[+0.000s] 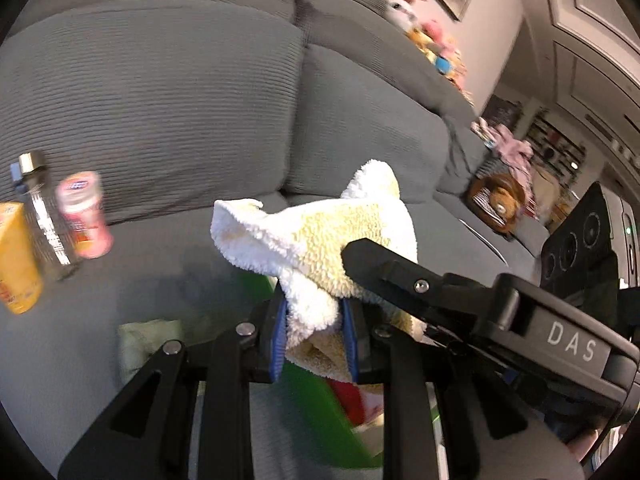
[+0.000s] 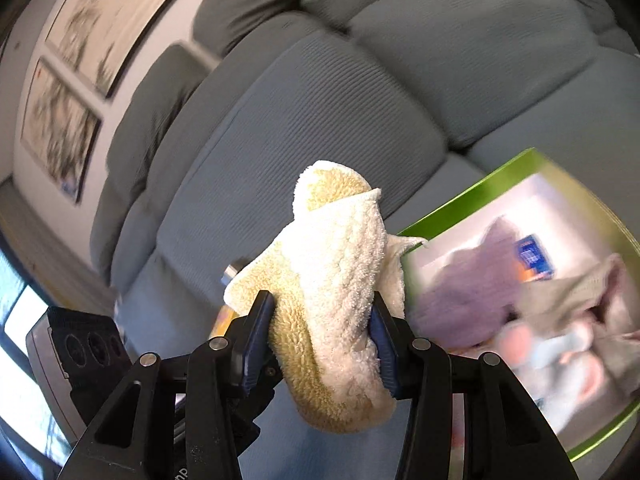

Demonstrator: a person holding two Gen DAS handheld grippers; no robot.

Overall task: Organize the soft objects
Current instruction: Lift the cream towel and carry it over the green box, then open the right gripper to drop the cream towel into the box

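Above the seat of a grey sofa [image 1: 168, 92] a cream and white terry towel [image 1: 320, 236] is held up in the air by both grippers. The left gripper [image 1: 316, 340] is closed on a bunched part of the towel, with its blue pads [image 1: 280, 340] pressed on the cloth from both sides and only a narrow gap between the jaws. From there the towel rises and spreads, with one white corner folded over to the left. In the left wrist view the right gripper [image 1: 360, 256] is seen coming in from the right side, and its black finger lies against the yellow side of the towel.

In the right wrist view the right gripper [image 2: 320, 344] is closed on a thick roll of the same towel [image 2: 336, 280], so the jaws stand about half apart, with the blue pads [image 2: 256, 344] touching the cloth on each side. The upper end of the towel is curled over above the jaws.

Just beside the towel, on the right, a green box [image 2: 480, 188] is seen, and blurred purple, grey and pale cloths [image 2: 480, 292] lie inside it. On the sofa seat, at the left of the left wrist view, a yellow tube [image 1: 16, 256], a dark bottle with a silver cap [image 1: 44, 224] and a pink bottle [image 1: 86, 216] stand close together. Stuffed toys [image 1: 432, 44] are seen further along the sofa back.
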